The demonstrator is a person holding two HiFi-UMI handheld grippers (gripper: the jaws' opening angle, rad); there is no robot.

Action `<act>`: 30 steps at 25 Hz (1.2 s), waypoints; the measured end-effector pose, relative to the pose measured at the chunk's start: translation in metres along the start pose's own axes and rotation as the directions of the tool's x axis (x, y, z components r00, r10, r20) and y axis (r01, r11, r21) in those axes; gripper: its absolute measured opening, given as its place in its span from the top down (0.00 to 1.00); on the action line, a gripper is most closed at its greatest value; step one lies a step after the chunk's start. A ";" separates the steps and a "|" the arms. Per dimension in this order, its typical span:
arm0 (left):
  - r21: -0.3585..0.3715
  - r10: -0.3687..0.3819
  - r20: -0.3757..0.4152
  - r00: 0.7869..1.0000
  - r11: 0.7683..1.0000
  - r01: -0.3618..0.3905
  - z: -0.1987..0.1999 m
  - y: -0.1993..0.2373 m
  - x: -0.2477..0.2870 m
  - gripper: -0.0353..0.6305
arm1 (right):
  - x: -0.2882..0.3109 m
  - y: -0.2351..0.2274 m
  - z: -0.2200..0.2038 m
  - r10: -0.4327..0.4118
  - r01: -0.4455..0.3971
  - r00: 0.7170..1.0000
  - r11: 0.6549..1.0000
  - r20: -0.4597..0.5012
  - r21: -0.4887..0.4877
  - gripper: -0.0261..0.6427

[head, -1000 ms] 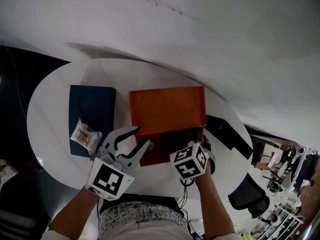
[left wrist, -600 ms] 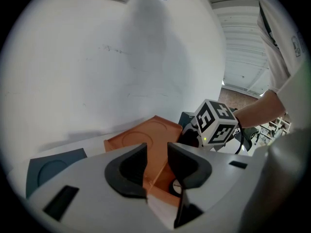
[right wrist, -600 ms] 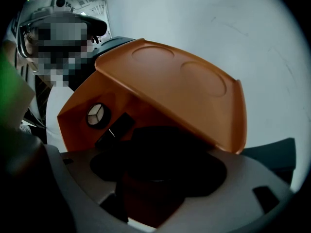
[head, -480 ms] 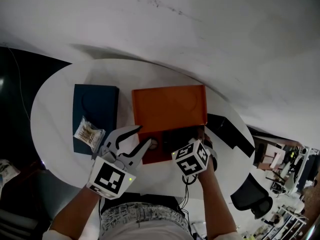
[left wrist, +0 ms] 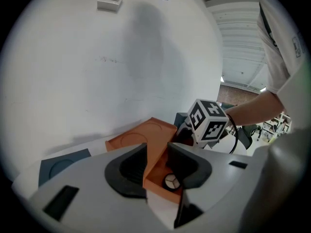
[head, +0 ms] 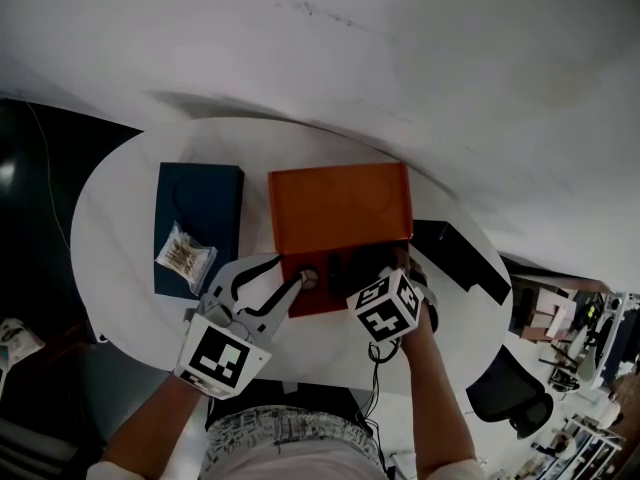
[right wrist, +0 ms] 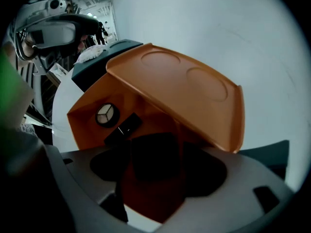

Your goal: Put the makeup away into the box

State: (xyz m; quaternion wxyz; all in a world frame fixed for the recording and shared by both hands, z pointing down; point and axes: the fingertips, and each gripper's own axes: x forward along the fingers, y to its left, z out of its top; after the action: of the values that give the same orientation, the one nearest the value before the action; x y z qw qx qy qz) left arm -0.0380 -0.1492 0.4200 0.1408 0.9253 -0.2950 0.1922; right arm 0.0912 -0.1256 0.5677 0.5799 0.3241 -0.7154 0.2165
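Orange box (head: 318, 304) on the white tabletop (head: 120, 228), lid (head: 340, 208) thrown back. Already inside, near the left wall: a round compact (head: 308, 279) and a slim black piece (right wrist: 122, 127) beside it.

Right claw (right wrist: 155, 154) points steeply down into the box. A dark square case (right wrist: 148, 165) sits between its pads and looks clamped from both sides. It hangs low within the walls; I cannot tell whether it touches the floor.

Left claw (head: 290, 271) stands about half spread and holds nothing. It straddles the box's near-left corner, one finger outside the wall, the other over the rim with its tip just beside the compact. No pinch on the wall that I can see.

Change over the last second: small. The head camera has drifted, so the whole tabletop sits a little further right in frame. Against the box, the right claw's marker cube (head: 385, 308) has crept nearer the rim. The left claw keeps the same spread and the same corner.

Reading: the case is near the end of its descent and not yet let go. Next would be to part the right pads and lift clear of the lid.

Left of the box, apart from both claws: a dark blue box (head: 200, 193) with a small packet (head: 185, 258) on it. If the packet counts as makeup, it remains to be put away.
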 end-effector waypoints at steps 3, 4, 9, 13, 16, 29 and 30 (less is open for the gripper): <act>0.010 0.007 0.009 1.000 1.000 -0.007 0.002 -0.004 -0.004 0.73 | -0.014 0.001 0.009 -0.015 0.014 0.996 1.000 0.088 0.012 0.44; 0.013 0.008 0.012 1.000 1.000 -0.008 0.002 -0.006 -0.005 0.73 | -0.019 0.002 0.013 -0.022 0.020 0.992 1.000 0.123 0.013 0.44; 0.028 0.023 0.019 1.000 0.999 -0.024 0.001 -0.013 -0.010 0.73 | -0.045 0.006 0.024 -0.038 0.030 0.967 0.999 0.253 0.037 0.44; 0.049 0.044 0.019 0.999 0.998 -0.045 0.004 -0.019 -0.016 0.72 | -0.063 0.006 0.026 -0.055 0.039 0.947 0.998 0.315 0.056 0.46; 0.063 0.057 0.020 0.998 0.996 -0.058 0.009 -0.025 -0.021 0.72 | -0.081 0.006 0.026 -0.067 0.045 0.927 0.997 0.370 0.067 0.47; 0.077 0.098 0.083 0.992 0.992 -0.105 0.035 -0.054 -0.037 0.72 | -0.140 0.018 0.015 -0.079 -0.003 0.824 0.990 0.561 0.144 0.55; 0.080 0.101 0.087 0.991 0.991 -0.108 0.037 -0.056 -0.039 0.73 | -0.144 0.019 0.014 -0.082 -0.003 0.816 0.989 0.573 0.146 0.55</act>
State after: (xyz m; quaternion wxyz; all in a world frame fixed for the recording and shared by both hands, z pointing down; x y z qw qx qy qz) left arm -0.0229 -0.0999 0.3616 0.0790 0.9208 -0.3403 0.1731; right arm 0.0850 -0.0916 0.4259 0.3160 0.4291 -0.8335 0.1456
